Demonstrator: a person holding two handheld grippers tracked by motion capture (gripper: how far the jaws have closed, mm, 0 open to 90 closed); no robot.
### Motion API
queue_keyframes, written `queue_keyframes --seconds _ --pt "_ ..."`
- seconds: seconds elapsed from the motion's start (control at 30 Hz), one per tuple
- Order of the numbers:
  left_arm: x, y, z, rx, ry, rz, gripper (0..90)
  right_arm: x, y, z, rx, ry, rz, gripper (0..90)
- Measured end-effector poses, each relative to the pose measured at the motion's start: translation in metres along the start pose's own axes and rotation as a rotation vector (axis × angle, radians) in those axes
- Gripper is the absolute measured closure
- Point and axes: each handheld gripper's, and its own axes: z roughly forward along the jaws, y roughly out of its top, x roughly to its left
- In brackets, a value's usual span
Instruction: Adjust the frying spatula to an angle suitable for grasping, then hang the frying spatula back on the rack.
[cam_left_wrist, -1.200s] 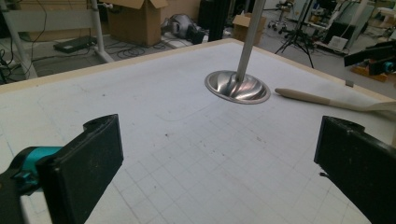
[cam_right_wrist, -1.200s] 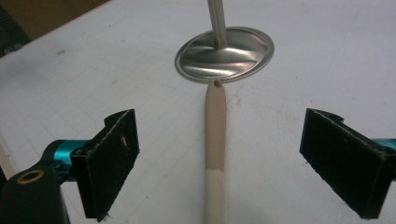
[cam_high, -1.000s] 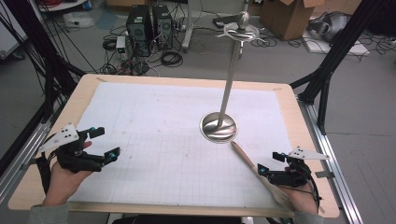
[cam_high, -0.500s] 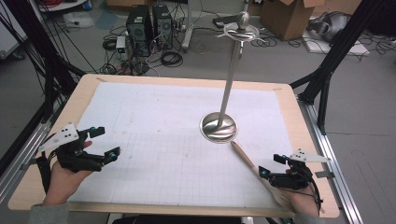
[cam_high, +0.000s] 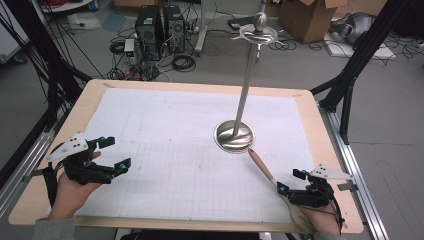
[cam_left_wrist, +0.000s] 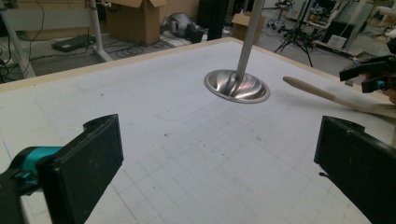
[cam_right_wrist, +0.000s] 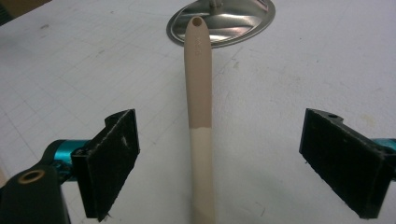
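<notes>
The right gripper has edged down over the spatula, jaws wide open on either side of its smooth, two-tone beige handle. The spatula lies flat on the gridded tabletop, its tip touching the stand's shiny round steel base. The left gripper rests open, well apart.

So there's a long two-tone spatula with a tan handle and cream blade end lying flat on the white gridded mat. Its handle tip, with 1 small hole, just reaches the stand's round shiny steel base.
</notes>
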Motion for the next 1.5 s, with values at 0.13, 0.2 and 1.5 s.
queue_keyframes --seconds 0.13,0.2,1.5 --pt "0.001 0.000 0.000 -0.004 0.000 0.002 1.7 0.002 -0.004 -0.003 0.000 -0.006 0.001 11.1" --pt "0.001 0.000 0.000 -0.003 -0.001 0.002 1.7 0.002 -0.006 -0.003 0.010 -0.018 -0.004 11.2" --pt "0.000 0.001 0.007 0.013 -0.006 0.010 1.7 0.016 -0.015 0.012 0.172 -0.066 -0.135 32.8"
